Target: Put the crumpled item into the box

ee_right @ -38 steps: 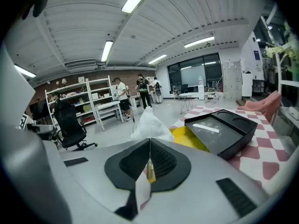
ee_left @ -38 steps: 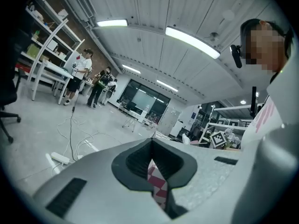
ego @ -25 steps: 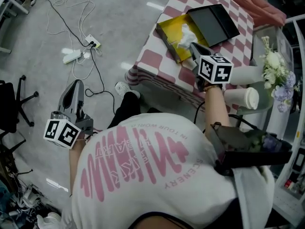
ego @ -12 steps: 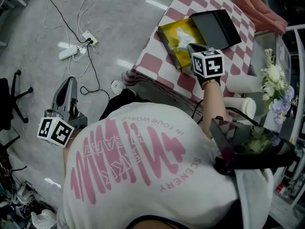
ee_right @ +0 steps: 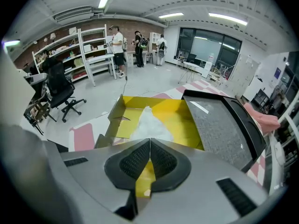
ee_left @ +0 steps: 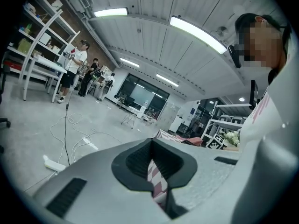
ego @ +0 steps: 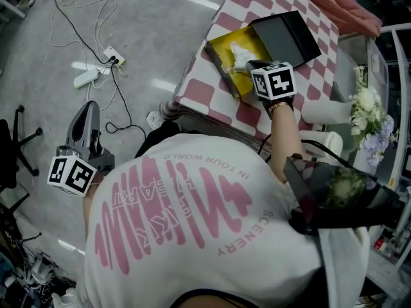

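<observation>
Right gripper (ego: 252, 65) has shifted up-left in frame, over yellow box (ego: 221, 43); jaws together, empty. Left gripper (ego: 90, 108) lower left, closed, empty. Crumpled item (ego: 243, 51): white wrinkled wad inside box.

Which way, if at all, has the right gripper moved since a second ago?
Yes. In the head view the right gripper has moved up the picture, closer to the yellow box.
</observation>
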Motion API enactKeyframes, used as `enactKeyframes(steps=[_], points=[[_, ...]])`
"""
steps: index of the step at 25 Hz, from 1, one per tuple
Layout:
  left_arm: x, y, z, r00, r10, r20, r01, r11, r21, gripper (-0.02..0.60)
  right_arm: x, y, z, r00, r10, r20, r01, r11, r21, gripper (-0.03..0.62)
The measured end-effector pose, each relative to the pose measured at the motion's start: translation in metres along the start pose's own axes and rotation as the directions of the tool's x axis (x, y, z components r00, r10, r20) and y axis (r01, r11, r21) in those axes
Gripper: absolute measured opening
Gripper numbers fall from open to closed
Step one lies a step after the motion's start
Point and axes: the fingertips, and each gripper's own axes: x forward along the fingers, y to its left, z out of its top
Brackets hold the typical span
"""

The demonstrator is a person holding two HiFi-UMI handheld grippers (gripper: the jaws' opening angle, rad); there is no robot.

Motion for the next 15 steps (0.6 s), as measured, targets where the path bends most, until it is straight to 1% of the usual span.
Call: enactKeyframes(steps=[6, 15], points=[[0.014, 0.005, 0.007, 1.000, -0.020, -0.006, 0.020, 1.000, 0.007, 0.008, 0.004, 0.000, -0.005, 0.999, -0.001, -0.049, 0.000, 1.000, -0.016, 0.006], [0.014, 0.011, 0.002, 1.000, -0.013, -0.018, 0.013, 1.000, -0.006, 0.008, 0.005, -0.003, -0.007, 0.998, -0.016, -0.063, 0.015, 1.000, -0.010, 0.007]])
